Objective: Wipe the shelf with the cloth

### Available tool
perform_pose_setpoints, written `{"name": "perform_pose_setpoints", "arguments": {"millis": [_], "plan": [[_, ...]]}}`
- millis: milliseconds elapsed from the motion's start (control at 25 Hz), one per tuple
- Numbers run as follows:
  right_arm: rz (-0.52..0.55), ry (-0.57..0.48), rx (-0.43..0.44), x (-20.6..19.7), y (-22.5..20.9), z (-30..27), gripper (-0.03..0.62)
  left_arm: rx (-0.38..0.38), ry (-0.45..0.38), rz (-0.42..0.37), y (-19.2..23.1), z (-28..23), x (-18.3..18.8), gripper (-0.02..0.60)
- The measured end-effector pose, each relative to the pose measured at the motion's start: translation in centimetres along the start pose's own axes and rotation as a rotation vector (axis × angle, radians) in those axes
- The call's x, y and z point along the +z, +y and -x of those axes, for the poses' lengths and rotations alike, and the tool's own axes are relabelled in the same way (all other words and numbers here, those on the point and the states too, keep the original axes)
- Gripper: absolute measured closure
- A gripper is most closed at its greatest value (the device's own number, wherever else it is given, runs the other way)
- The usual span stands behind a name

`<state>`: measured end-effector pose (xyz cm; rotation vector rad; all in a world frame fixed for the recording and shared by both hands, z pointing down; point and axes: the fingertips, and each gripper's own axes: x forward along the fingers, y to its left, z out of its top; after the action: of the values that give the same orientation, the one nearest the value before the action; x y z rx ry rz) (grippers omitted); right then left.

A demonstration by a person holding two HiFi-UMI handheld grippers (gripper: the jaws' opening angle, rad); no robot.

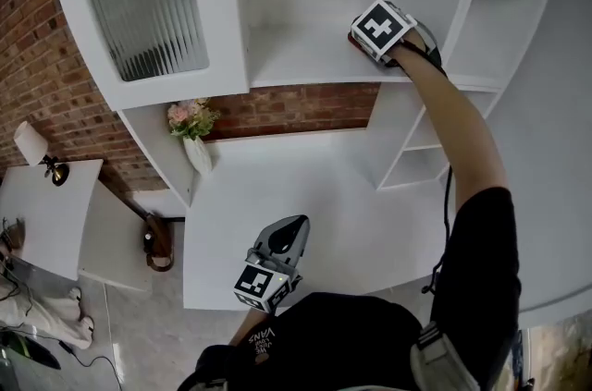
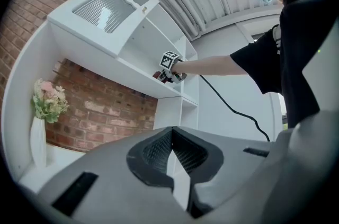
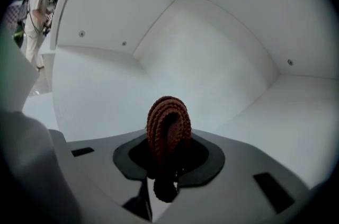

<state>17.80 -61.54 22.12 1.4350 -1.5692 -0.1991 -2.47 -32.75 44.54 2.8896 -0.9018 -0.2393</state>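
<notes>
Clenched in the right gripper [image 3: 168,164], jaws pressed onto it from both sides: a rust-brown ribbed knitted cloth [image 3: 168,119], folded into an arched loop standing up past the jaw tips, a small end hanging below. Points into the back corner of an open compartment of the tall white shelf unit [image 3: 222,53], plain white panels all round, small screw heads dotted along the joints. In the head view, right gripper [image 1: 363,40] low over the right part of the upper shelf board [image 1: 296,56], near an upright divider, marker cube on top, a bare forearm [image 1: 458,126] stretched up to it from a black short sleeve. Contact between cloth and board not clear in any view. Left gripper [image 2: 172,132]: jaws closed together at the tips, nothing between them. Hangs low in front of the body [image 1: 294,230], above the near edge of the white desk surface [image 1: 314,186], well apart from the cloth. Beyond it, in the left gripper view, the right gripper [image 2: 169,70] on the upper shelf and a black cable [image 2: 233,109] trailing down from it. Left of the open compartment, a white cabinet door with ribbed glass [image 1: 143,6]; below it, at the desk's back left, a slim white vase [image 1: 198,154] of pink flowers [image 1: 190,116], beside a red brick wall [image 1: 296,107]. Further left, a small white-shaded table lamp [image 1: 30,142] on a separate white table [image 1: 46,213].
</notes>
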Motion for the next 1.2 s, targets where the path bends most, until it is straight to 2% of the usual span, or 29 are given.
{"name": "perform_pose_setpoints", "arguments": {"millis": [240,360,520,640,840,920,1080,1200], "plan": [[0.196,0.196,-0.16,-4.4,-3.1,0.0,0.5,-0.053,-0.002,0.002,-0.9,-1.2,-0.1,0.574],[0.271,0.255,-0.2,-5.2,-3.5,0.0,0.502,-0.061,0.003,0.007,-0.7,-1.2,-0.3,0.574],[0.293,0.268,-0.225,-5.4,-3.8,0.0,0.502,-0.06,-0.008,0.011,-0.8,-1.2,0.4,0.574],[0.24,0.182,-0.21,-3.9,-3.5,0.5,0.501,-0.048,-0.005,0.011,-0.5,-0.8,0.4,0.574],[0.008,-0.104,-0.026,2.1,0.0,2.8,0.5,-0.031,0.004,0.001,0.1,0.2,0.1,0.574],[-0.042,-0.195,0.055,4.5,2.3,3.8,0.5,-0.024,0.008,-0.003,0.3,0.5,-0.1,0.574],[-0.137,-0.358,0.265,9.4,7.9,6.2,0.5,-0.005,0.002,0.002,0.4,1.4,0.7,0.574],[-0.213,-0.432,0.406,12.0,11.4,8.0,0.5,0.009,0.005,-0.002,0.7,2.3,1.0,0.574]]}}
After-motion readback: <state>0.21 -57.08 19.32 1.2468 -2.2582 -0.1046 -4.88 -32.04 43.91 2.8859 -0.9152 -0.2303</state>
